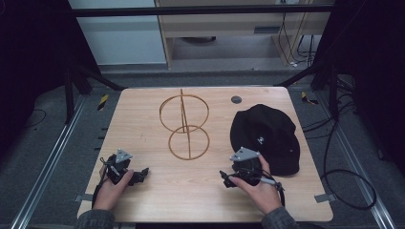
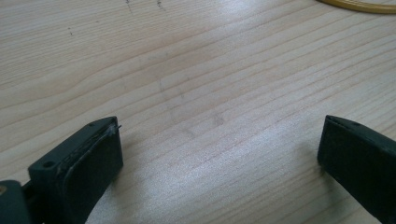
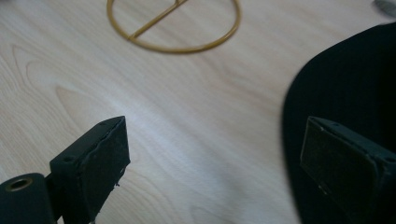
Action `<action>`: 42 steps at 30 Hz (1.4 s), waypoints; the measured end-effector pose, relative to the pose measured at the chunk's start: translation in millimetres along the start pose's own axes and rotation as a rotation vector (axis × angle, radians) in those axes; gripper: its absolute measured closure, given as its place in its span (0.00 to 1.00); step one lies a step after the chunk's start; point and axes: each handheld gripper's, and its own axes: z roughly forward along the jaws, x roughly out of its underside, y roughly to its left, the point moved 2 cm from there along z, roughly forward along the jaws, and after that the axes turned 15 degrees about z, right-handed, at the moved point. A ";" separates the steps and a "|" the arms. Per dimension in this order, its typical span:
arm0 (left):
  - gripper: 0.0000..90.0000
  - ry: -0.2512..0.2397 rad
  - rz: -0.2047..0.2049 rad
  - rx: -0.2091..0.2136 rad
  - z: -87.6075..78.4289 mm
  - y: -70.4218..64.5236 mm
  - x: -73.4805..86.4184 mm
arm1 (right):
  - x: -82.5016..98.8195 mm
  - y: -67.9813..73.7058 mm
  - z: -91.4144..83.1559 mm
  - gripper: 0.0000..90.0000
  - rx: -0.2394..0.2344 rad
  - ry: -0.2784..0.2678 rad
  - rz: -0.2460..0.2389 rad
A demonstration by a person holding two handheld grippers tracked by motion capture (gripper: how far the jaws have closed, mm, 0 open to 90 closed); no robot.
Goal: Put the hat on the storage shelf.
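Note:
A black bucket hat point(image 1: 265, 136) lies flat on the right half of the wooden table point(image 1: 143, 119). A gold wire stand point(image 1: 184, 125) with two rings sits at the table's centre. My right gripper point(image 1: 241, 164) hovers just in front of the hat's near-left brim, open and empty. In the right gripper view the jaws of my right gripper point(image 3: 215, 128) stand wide apart over bare wood, the hat point(image 3: 345, 88) at the right and a gold ring point(image 3: 173, 28) ahead. My left gripper point(image 1: 125, 164) rests near the front left, and in its own view my left gripper point(image 2: 219, 133) is open over bare wood.
A small grey disc point(image 1: 236, 99) lies near the table's far edge behind the hat. A sliver of the gold ring point(image 2: 359, 5) shows at the top right of the left gripper view. Black frame legs and cables surround the table on the floor.

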 end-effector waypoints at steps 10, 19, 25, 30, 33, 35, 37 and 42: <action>0.00 0.000 0.000 0.000 0.4 -1.1 -0.9 | -38.2 -40.5 -58.6 0.07 0.056 0.041 -0.028; 0.00 -0.001 0.011 0.006 2.1 -0.5 -2.5 | -67.6 -86.7 -94.4 0.08 0.121 0.046 0.029; 0.00 -0.004 0.010 0.008 3.2 -1.3 -3.7 | -84.8 -112.7 -110.4 0.09 0.139 0.073 0.063; 0.00 -0.003 0.011 0.007 3.1 -1.5 -3.7 | -93.1 -124.9 -113.1 0.08 0.142 0.093 0.069; 0.00 -0.001 0.011 0.008 3.2 -1.5 -3.9 | -94.1 -132.0 -107.7 0.08 0.147 0.106 0.076; 0.00 -0.001 0.010 0.008 3.2 -1.6 -3.9 | -93.3 -136.2 -103.0 0.08 0.146 0.122 0.081; 0.00 -0.001 0.011 0.008 3.4 -1.5 -4.0 | -91.9 -140.0 -97.3 0.07 0.145 0.141 0.095; 0.00 -0.002 0.010 0.008 3.4 -1.6 -4.0 | -89.7 -151.1 -83.4 0.07 0.144 0.173 0.127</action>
